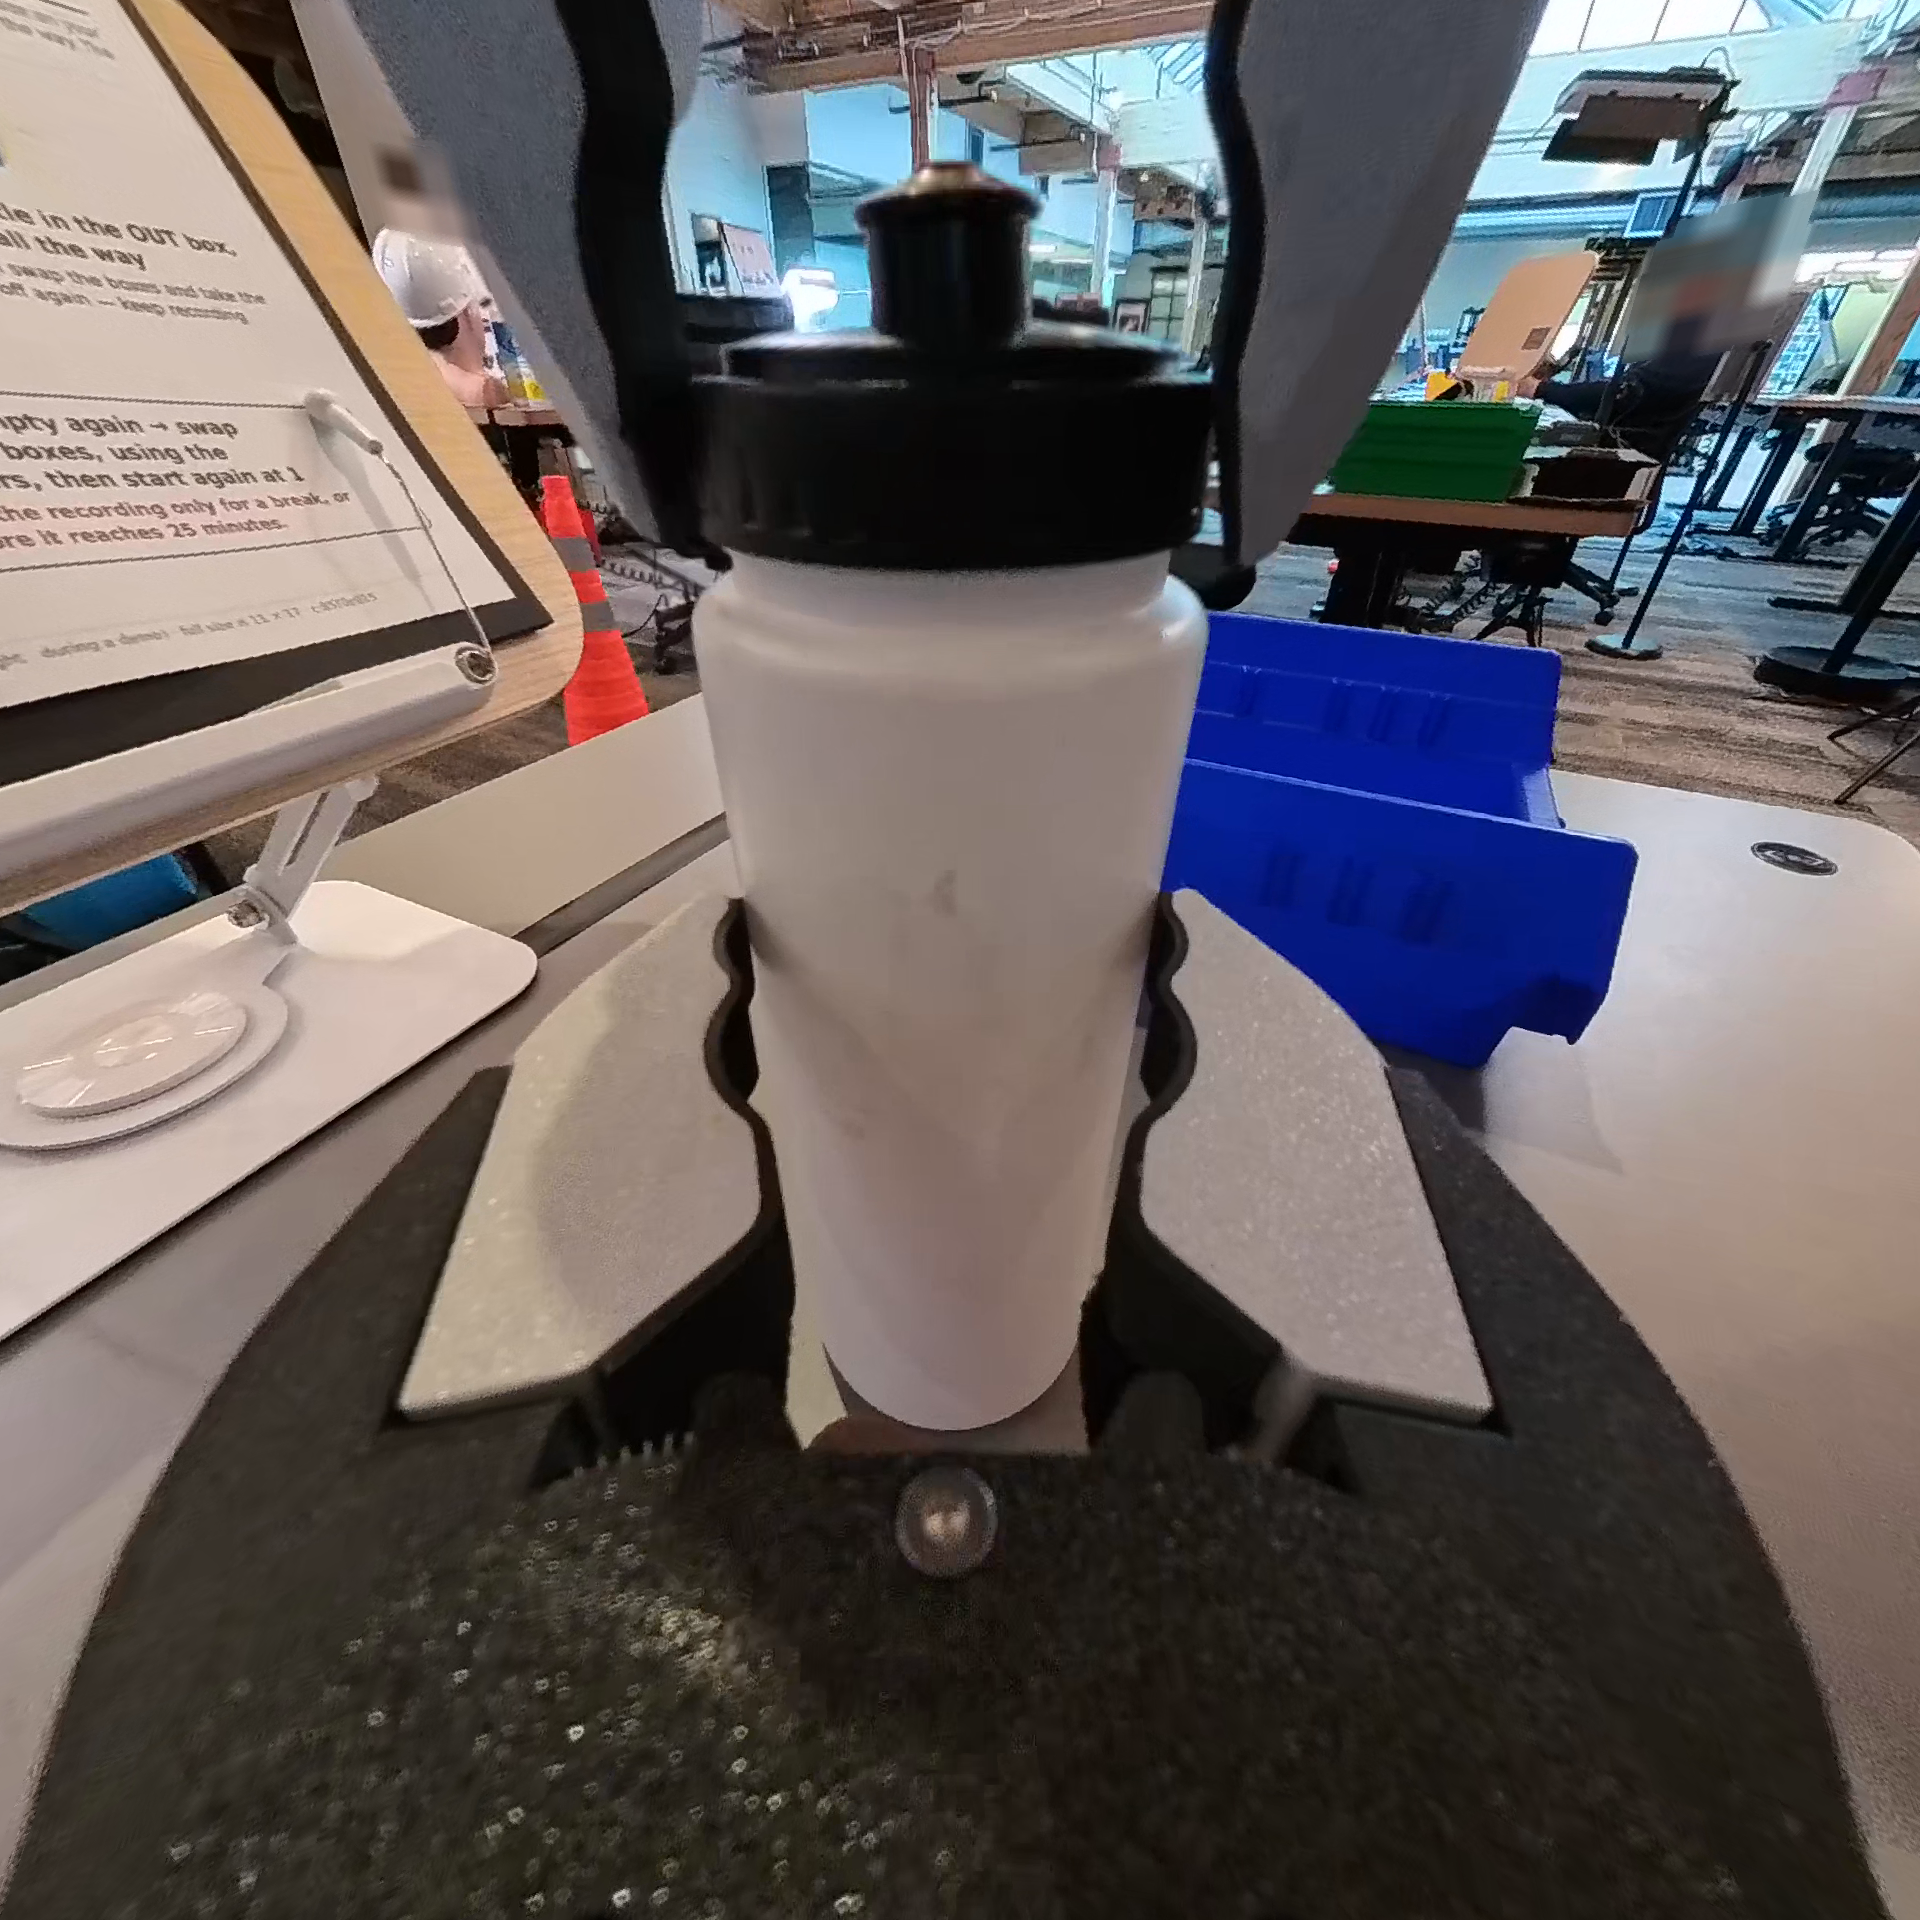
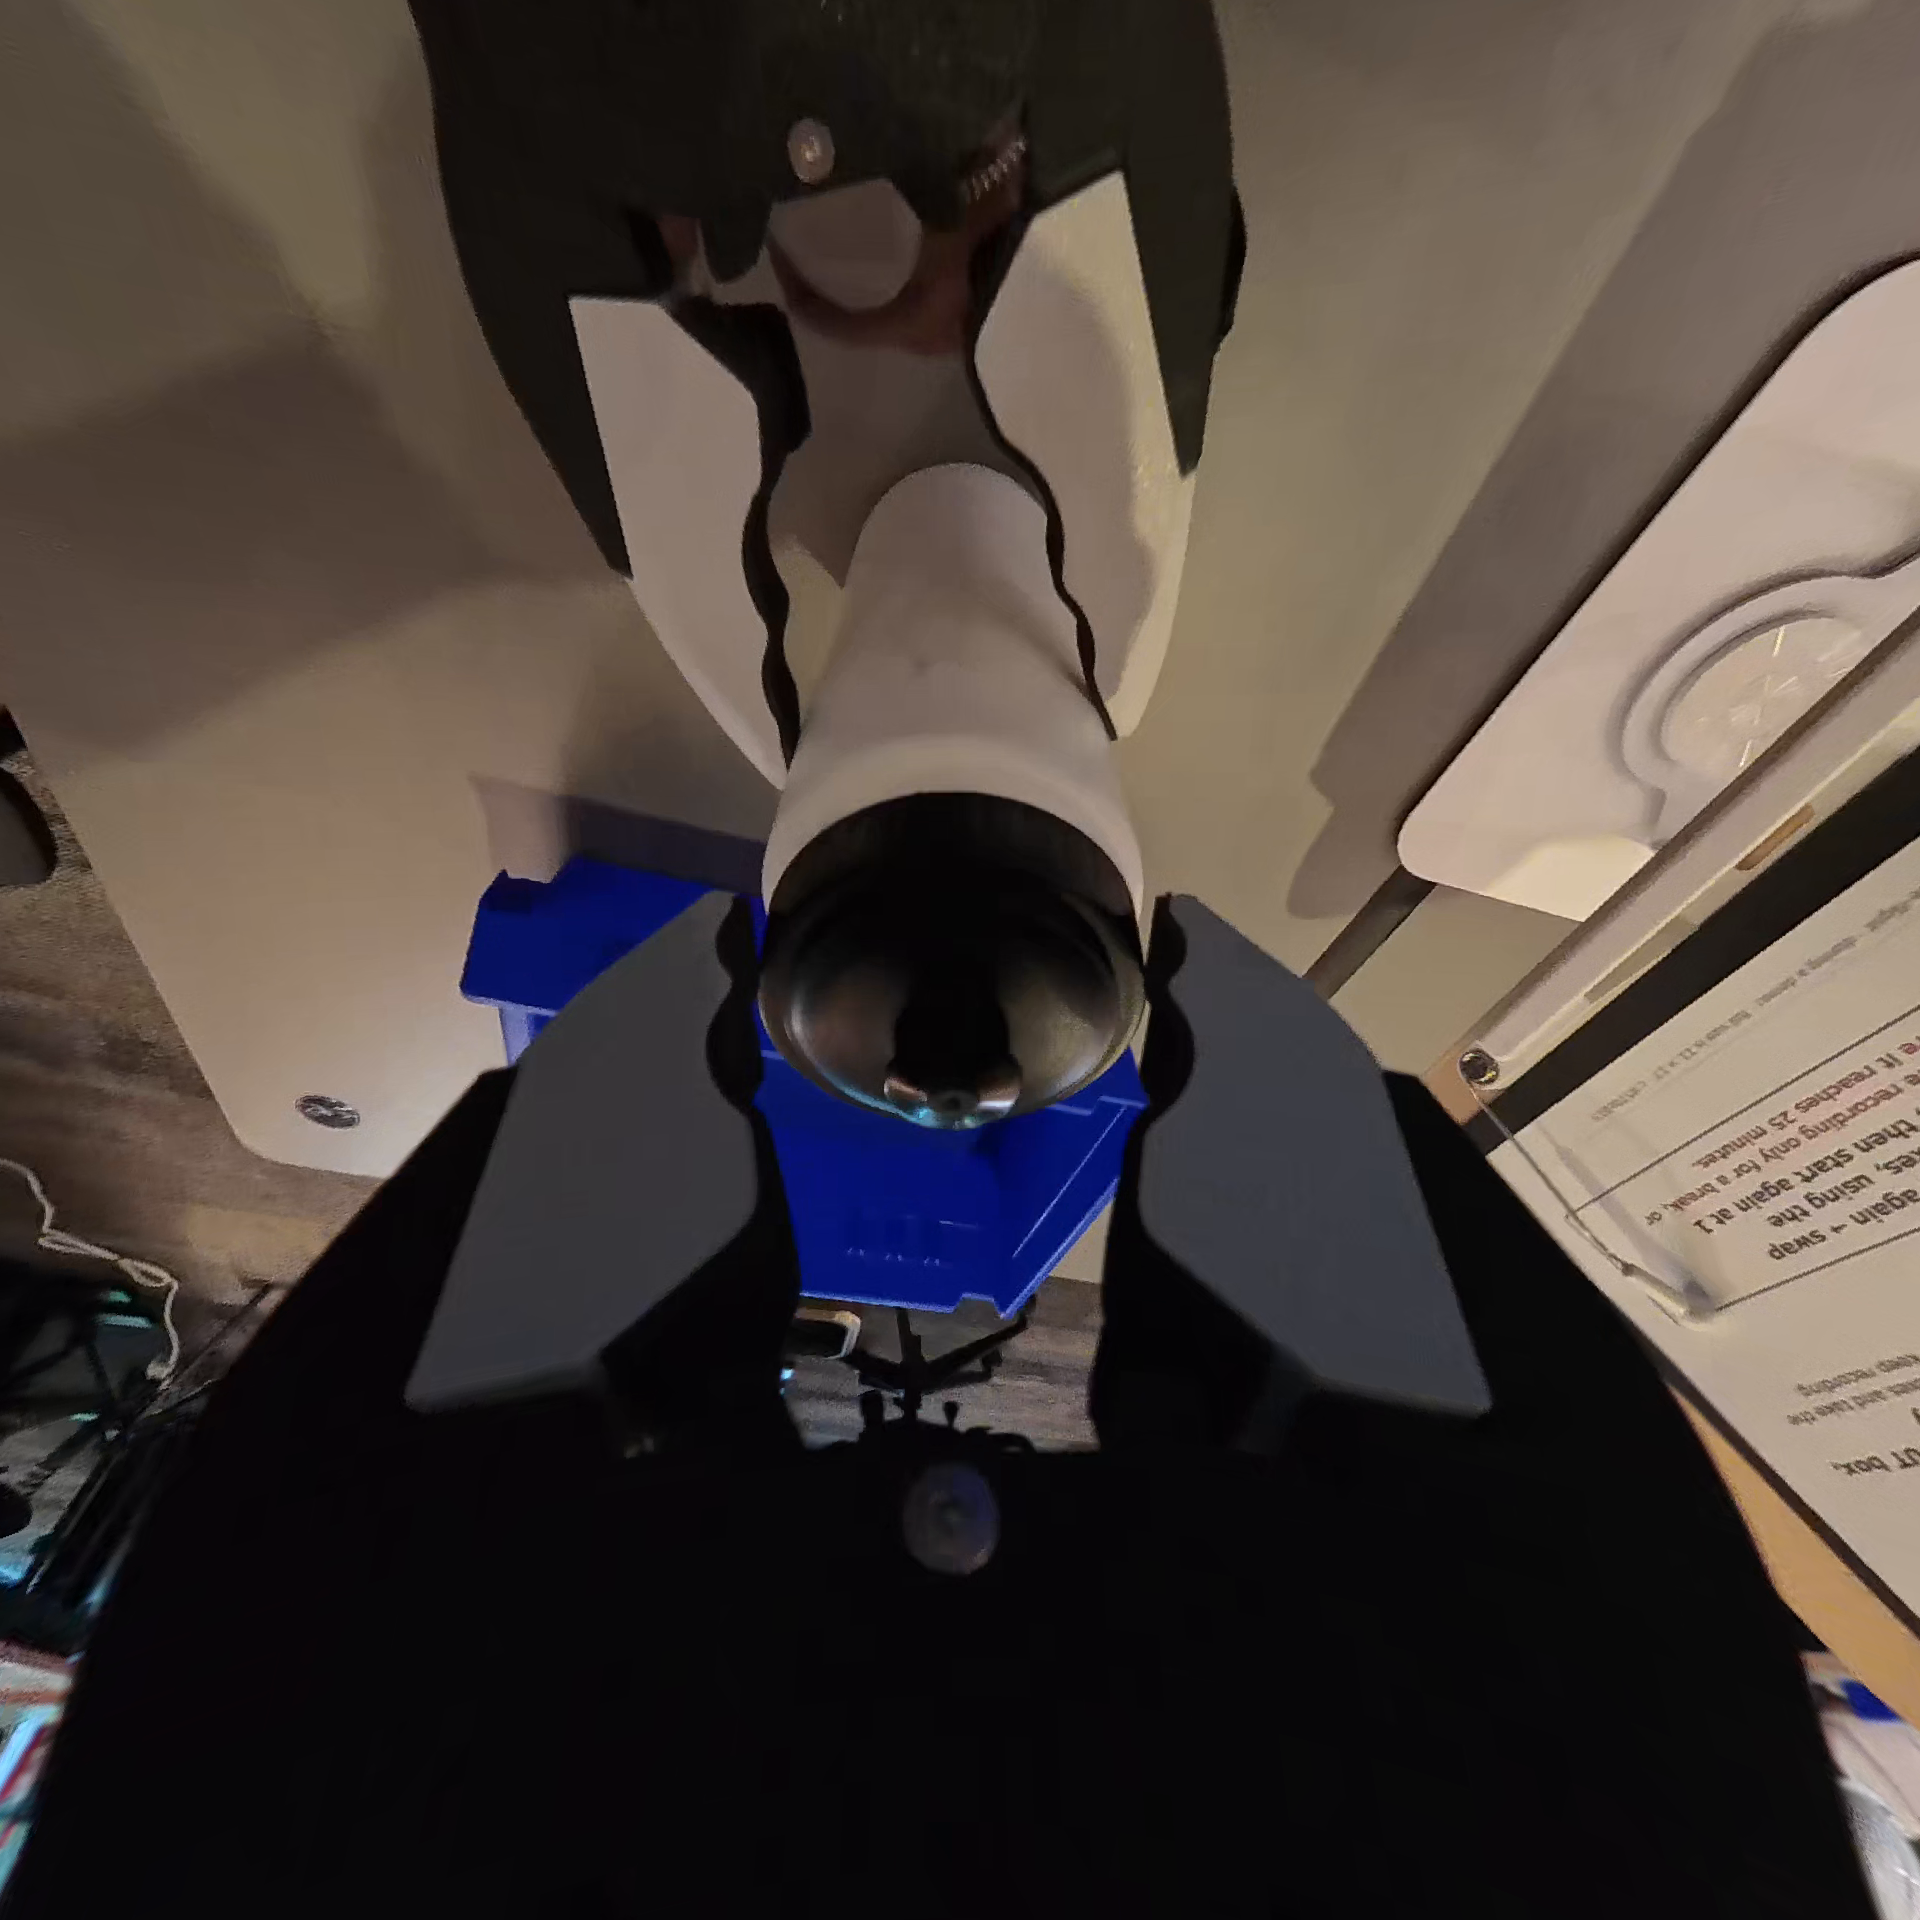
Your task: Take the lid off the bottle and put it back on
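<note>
A: What is seen at the far left of the left wrist view?

B: A printed instruction sheet (image 1: 187, 416) is carried on a white stand (image 1: 260, 966) set on the bench (image 1: 1704, 1091). An orange cone (image 1: 597, 644) is visible on the floor behind it.

A: Where is the bottle located?

B: The white bottle (image 1: 951, 935) is held upright at the centre of the view. It is clamped by the left tool (image 1: 948, 997); both black wavy pads (image 1: 732, 997) are pressed against the lower body of the bottle.

A: And the lid?

B: The black lid (image 1: 951, 457) is seated on the bottle neck. It is gripped from above by the right tool (image 2: 948, 997), whose pads (image 2: 1166, 997) are pressed on either side of the lid rim. In the right wrist view the lid (image 2: 951, 987) is seen end-on, with the spout toward the camera.

A: What is found to the right?

B: A blue bin (image 1: 1392, 831) is placed on the bench just behind and to the right of the bottle. Further tables are visible well beyond it.
</note>
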Available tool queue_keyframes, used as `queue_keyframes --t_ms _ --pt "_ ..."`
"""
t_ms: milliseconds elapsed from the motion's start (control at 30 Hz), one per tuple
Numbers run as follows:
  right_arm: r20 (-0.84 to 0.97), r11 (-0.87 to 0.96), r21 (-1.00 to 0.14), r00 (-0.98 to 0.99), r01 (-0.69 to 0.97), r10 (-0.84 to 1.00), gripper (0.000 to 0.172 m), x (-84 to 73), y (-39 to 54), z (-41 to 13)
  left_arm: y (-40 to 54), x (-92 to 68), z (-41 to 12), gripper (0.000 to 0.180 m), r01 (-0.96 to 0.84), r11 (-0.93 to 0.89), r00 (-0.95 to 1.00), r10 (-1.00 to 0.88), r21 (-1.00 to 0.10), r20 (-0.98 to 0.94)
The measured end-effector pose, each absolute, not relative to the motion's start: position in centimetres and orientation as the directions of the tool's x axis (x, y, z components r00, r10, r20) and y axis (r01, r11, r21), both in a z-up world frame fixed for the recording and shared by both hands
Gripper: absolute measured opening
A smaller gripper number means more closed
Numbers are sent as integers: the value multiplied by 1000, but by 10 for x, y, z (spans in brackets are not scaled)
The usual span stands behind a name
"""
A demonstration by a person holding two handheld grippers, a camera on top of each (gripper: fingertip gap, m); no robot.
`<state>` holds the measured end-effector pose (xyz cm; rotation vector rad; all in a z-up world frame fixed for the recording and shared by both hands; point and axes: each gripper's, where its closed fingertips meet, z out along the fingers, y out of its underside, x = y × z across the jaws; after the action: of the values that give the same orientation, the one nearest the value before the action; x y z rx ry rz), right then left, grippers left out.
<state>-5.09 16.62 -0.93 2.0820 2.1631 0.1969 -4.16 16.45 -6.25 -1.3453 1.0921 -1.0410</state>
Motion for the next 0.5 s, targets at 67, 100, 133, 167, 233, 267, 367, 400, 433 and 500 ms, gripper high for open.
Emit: queue_keyframes --t_ms 67,100,133,167,233,267,367,400,433,500 --pt "-15 -11 158 13 987 1000 68 -54 165 -6 164 -42 -63 72 -55 -18 195 -981 -998 7" --pt "-3 -48 107 48 993 999 67 -60 166 -3 164 -42 -63 72 -55 -18 195 -981 -998 7" --pt "4 -80 38 80 996 997 70 -66 165 3 164 -42 -63 72 -55 -18 195 -981 -998 7" --pt "9 -108 -45 108 993 994 78 -73 163 11 164 -42 -63 72 -55 -18 196 -981 -998 7" --pt "33 -166 -223 178 960 983 95 -85 160 28 164 -42 -63 72 -55 -19 197 -980 -998 7" --pt "72 -200 -307 233 931 970 95 -87 162 36 164 -42 -63 72 -55 -19 197 -980 -998 8" --pt "112 -350 -570 493 743 863 95 -85 170 59 164 -42 -63 72 -54 -19 198 -980 -998 8" --pt "88 -403 -642 585 652 806 96 -81 173 62 164 -42 -63 72 -54 -19 198 -980 -998 8" --pt "52 -461 -690 674 557 737 98 -73 176 62 164 -42 -63 72 -55 -19 199 -980 -998 8" --pt "-65 -577 -752 835 319 547 102 -53 181 53 164 -42 -64 72 -55 -18 199 -980 -998 6"
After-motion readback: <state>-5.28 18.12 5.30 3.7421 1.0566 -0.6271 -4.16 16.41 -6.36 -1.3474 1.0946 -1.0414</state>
